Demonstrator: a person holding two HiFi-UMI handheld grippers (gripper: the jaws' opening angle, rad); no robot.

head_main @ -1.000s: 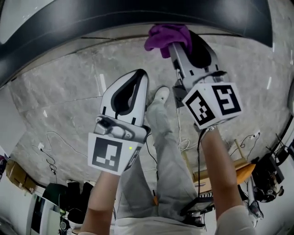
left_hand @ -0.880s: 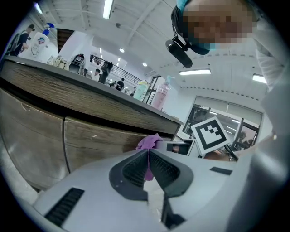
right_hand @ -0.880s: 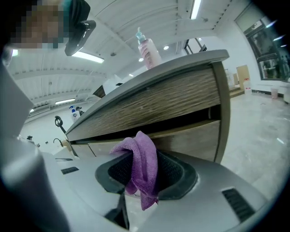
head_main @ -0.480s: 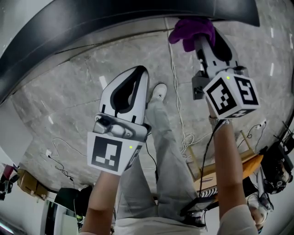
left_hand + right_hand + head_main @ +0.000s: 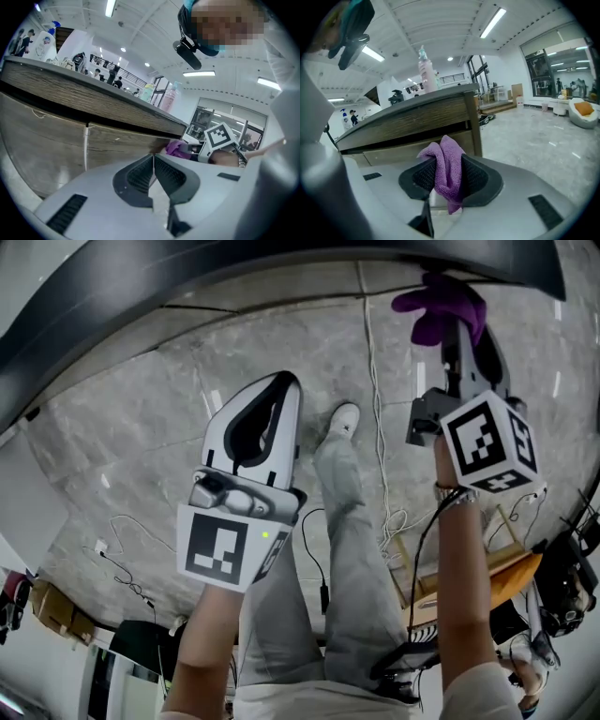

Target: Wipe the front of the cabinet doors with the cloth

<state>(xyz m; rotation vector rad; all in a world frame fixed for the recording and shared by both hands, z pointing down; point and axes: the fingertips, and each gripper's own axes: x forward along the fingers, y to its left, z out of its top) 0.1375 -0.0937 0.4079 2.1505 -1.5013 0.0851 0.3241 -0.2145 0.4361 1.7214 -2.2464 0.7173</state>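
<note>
Your left gripper [image 5: 284, 382] is idle: jaws pressed together, nothing between them, nose aimed at the cabinet doors [image 5: 42, 140]. The doors are flat matte panels in brown wood grain, with a thin vertical seam [image 5: 86, 147] between two of them, set back under a dark recess below the countertop edge [image 5: 93, 99]. Further right, your right gripper [image 5: 461, 338] is clamped on the cloth [image 5: 441, 307] — purple fluffy microfibre, bunched in soft folds, poking past the ribbed black pads [image 5: 476, 176] with a tail hanging below. In the left gripper view the cloth sits right up at the door face near the cabinet's right end, but I can't tell if it's actually pressing. Progress: the cloth is gripped and at the doors, so I judge you're in the wipe itself. There's no streak or sheen on the wood, so covered area can't be read — treat the panels left of the cloth as not yet done. Below, the floor [image 5: 141, 446] is glossy grey veined stone with thin cables [image 5: 375, 390] across it.
</note>
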